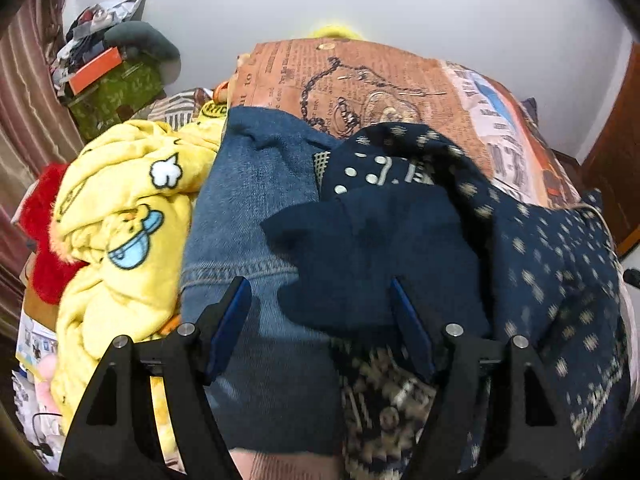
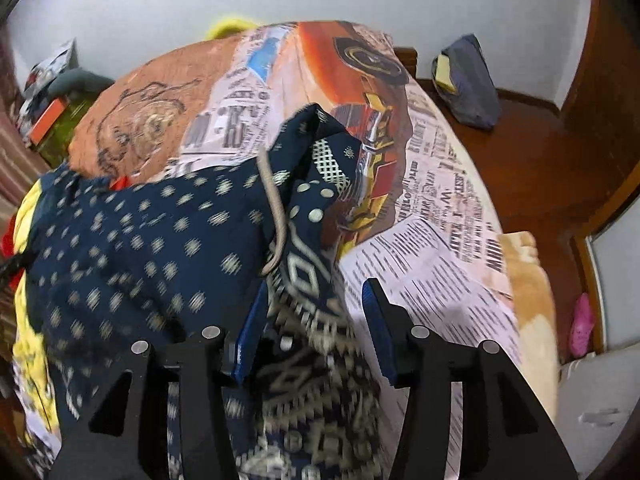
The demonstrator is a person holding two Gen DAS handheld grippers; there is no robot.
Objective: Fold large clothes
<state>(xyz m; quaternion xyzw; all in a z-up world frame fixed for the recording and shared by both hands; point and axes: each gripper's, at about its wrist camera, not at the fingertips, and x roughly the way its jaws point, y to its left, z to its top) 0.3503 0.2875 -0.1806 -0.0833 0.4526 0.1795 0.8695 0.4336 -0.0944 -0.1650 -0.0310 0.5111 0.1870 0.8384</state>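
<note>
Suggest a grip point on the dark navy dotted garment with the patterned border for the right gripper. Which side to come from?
Probably the patterned border edge of the dark navy dotted garment, where it ends over the newspaper-print bedsheet. Come from above, angled down: the right gripper already straddles that edge with jaws apart. The edge lies exposed there, while the dotted middle is broad and offers no fold to pinch.

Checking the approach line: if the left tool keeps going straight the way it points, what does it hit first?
Probably the dark navy garment heaped between the left tool fingers, overlapping the denim; depth is unclear.
</note>
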